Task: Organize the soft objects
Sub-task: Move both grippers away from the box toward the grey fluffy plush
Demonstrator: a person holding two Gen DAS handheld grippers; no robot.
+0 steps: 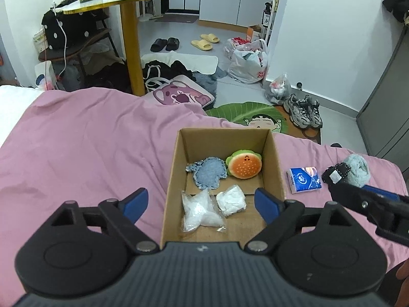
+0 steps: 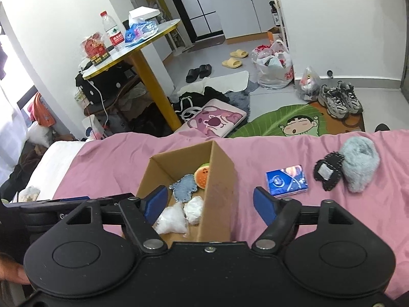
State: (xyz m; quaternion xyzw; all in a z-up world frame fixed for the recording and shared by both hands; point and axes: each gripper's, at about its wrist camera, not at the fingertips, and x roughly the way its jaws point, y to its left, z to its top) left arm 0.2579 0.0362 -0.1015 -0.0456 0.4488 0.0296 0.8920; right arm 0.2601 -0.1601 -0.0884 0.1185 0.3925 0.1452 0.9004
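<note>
Left tongs (image 1: 202, 202): black ribbed housing, two round black discs, silver pivot screws, black linkage arms, blue fingertip pads (image 1: 135, 202). Right tongs (image 2: 211, 204): matching black build, smooth housing, one centre screw, blue pads (image 2: 264, 204).

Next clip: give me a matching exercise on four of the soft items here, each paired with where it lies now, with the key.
Items:
1. burger plush
2. tissue pack
3. grey fluffy ball
4. clear plastic bag

Places:
A. on the pink bedspread, farthest from the cardboard box
B. in the box, at its near end
C. on the bedspread, just outside the box
D. in the box, toward its far end

Pairs: 1-D, 2-C, 3-A, 4-B
</note>
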